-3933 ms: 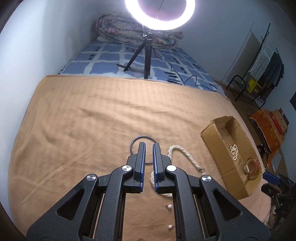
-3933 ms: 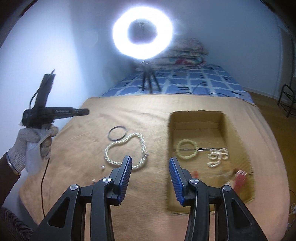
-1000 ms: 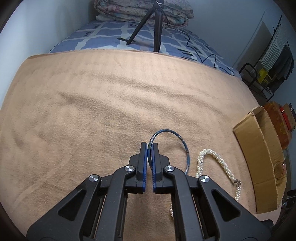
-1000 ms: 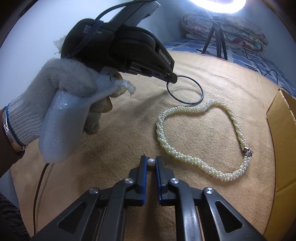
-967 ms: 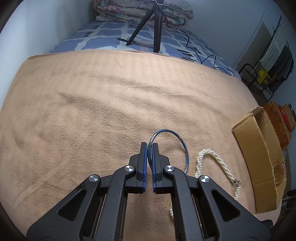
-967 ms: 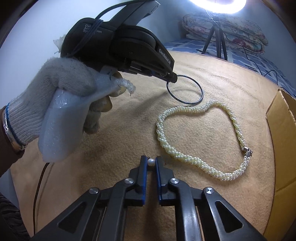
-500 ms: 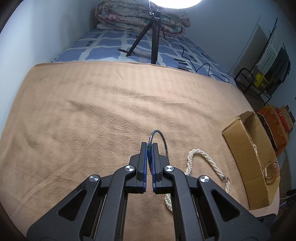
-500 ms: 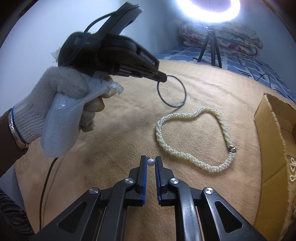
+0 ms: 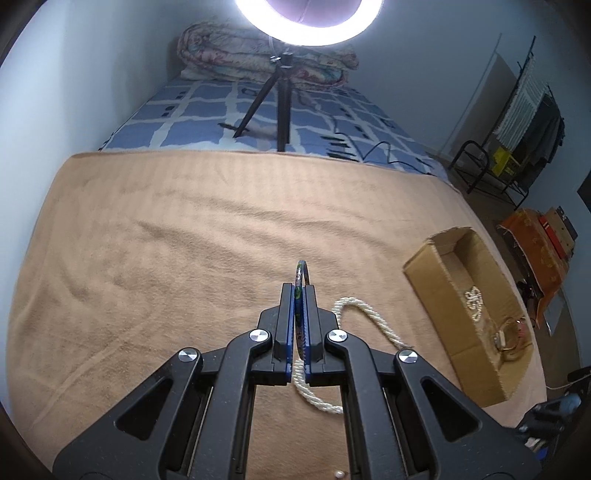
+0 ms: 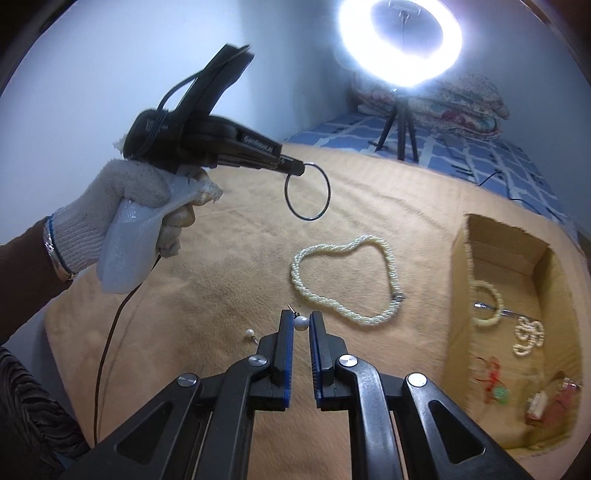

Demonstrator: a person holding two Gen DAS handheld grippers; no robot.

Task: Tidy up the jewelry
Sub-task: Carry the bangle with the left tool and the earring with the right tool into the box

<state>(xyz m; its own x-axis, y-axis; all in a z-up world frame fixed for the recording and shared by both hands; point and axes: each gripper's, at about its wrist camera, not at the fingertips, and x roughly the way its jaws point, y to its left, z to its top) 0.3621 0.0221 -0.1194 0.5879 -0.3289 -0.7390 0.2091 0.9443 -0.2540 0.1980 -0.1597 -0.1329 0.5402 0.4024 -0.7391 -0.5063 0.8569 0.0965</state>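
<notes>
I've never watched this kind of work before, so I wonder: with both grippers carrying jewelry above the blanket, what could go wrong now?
The pearl earring sits right at the tips of the right gripper, so it might slip out and get lost on the blanket. The bangle hangs by its rim alone from the left gripper and could swing free before reaching the cardboard box.

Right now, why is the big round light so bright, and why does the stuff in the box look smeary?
Right wrist view: the ring light glares white, washing out the wall around it; the trinkets in the cardboard box are motion-blurred. Left wrist view: the light is cut off at the top edge, the fisheye bends the blanket edges, and the box contents look sharper.
</notes>
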